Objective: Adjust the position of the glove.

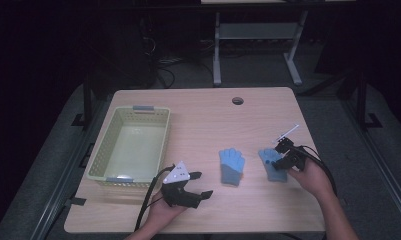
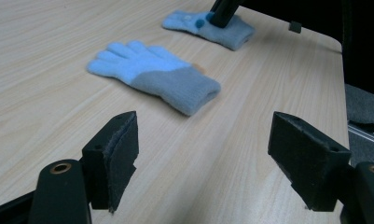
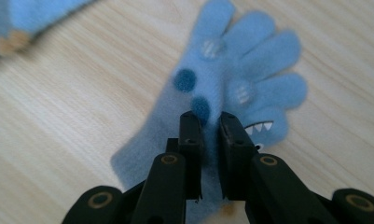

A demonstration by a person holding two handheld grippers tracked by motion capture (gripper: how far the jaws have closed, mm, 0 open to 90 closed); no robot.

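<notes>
Your right gripper [image 3: 208,126] hid the patterned glove's [image 3: 231,74] cuff, jaws pinching its fabric; your left gripper [image 2: 203,154] hovered, gaping, empty.

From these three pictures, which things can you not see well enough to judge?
- Right gripper on the right glove: in the right gripper view, its jaws hide the pinched fabric.
- Same glove's cuff: blurred, partly behind the jaws.
- Left glove, right gripper view: cut off by the top-left edge, blurred.
- Basket, high view: its near wall hides part of the floor.
- Small white thing beyond the right gripper: too small to name.
</notes>
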